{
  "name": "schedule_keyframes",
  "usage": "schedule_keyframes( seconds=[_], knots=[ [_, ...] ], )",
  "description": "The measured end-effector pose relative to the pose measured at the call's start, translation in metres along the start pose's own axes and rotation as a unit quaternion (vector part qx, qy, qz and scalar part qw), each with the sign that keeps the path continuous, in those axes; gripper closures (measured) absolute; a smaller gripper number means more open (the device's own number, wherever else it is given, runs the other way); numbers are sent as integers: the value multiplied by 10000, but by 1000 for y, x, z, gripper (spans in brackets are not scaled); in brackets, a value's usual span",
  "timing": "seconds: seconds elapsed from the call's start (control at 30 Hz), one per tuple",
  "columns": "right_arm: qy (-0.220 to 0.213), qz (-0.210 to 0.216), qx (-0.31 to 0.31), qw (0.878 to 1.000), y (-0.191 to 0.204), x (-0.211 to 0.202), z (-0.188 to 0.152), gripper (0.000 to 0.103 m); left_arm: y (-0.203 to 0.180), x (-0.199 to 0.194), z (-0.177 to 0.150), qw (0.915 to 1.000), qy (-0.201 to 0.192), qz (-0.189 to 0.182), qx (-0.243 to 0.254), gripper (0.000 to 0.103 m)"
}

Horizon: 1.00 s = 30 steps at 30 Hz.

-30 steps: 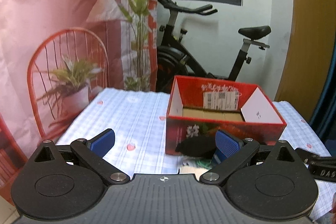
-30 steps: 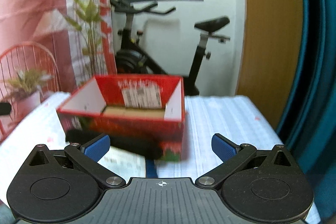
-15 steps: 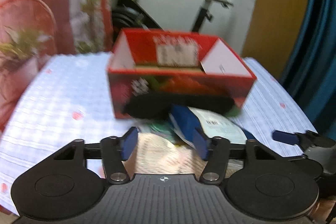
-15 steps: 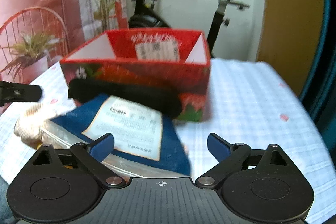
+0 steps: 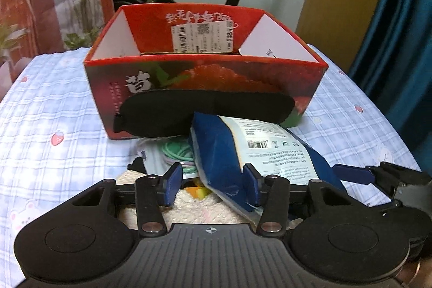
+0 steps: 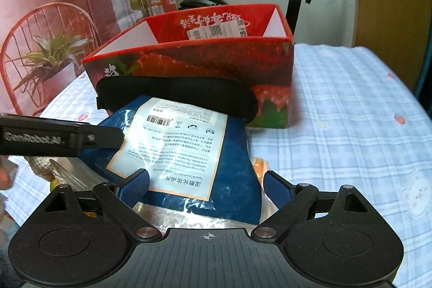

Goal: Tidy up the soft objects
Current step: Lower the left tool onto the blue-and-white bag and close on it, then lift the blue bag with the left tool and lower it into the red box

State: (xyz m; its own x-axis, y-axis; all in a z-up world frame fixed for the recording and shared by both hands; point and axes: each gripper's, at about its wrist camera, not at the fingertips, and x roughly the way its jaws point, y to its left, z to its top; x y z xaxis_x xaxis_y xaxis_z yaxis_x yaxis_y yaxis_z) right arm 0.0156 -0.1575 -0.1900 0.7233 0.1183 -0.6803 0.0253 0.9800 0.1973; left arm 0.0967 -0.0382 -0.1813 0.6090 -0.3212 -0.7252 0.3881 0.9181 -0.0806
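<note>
Picked out a blue packet [image 6: 235, 153] as the likely first item: plastic pouch with a white printed label, lying just in front of the red box [image 5: 205, 77], far end tucked under a black eye mask [image 5: 205, 109] leaning on the box's front wall. Judged light, limp and glossy, so probably slippery. Expected to sag and fold rather than lift flat. Best pinched at the near edge or a corner, on the bare film, away from the slick label.

Noted under and beside the packet, on its side away from the box, a cream knitted thing [image 5: 205, 209] and a green cable coil [image 5: 178, 150]. Rated both soft and light, liable to snag or drag along with the packet. Rated the eye mask padded and squashy, easy to pinch mid-band. Saw all of it resting on the checked tabletop [image 5: 54, 109].

Found the left claw [image 5: 212, 180] not gripping: had just been closing, now about half apart, with the packet's left corner in the gap, right pad just beside the film, left pad clear of it. Found the right claw [image 6: 206, 185] spread wide, also just closed in a little, straddling the packet's near edge with neither pad pressing. Placed both claws at the packet's end away from the box, pointing down toward the box.
</note>
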Motion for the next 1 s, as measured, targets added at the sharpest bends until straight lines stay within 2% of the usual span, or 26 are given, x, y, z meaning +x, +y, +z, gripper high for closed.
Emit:
schedule_keyframes(
  seconds=[0.2, 0.37, 0.43, 0.47, 0.63, 1.0],
  knots=[
    [74, 235, 139, 9996, -11, 12, 7, 13, 3, 7, 1, 9995, 56, -305, -77, 58],
    [144, 387, 100, 9991, -15, 28, 15, 14, 6, 15, 5, 9988, 153, -441, -123, 70],
    [217, 560, 152, 9981, -16, 33, 17, 24, 6, 17, 5, 9987, 168, -468, -100, 71],
    [228, 619, 170, 9977, -17, 33, 17, 25, 6, 17, 6, 9986, 169, -486, -100, 71],
    [176, 640, 145, 9977, -16, 26, 20, 44, 6, 11, 7, 9985, 106, -519, -120, 74],
    [-294, 608, -107, 9977, -7, -11, 36, 67, 4, -20, 13, 9978, -286, -600, 17, 74]
  ],
)
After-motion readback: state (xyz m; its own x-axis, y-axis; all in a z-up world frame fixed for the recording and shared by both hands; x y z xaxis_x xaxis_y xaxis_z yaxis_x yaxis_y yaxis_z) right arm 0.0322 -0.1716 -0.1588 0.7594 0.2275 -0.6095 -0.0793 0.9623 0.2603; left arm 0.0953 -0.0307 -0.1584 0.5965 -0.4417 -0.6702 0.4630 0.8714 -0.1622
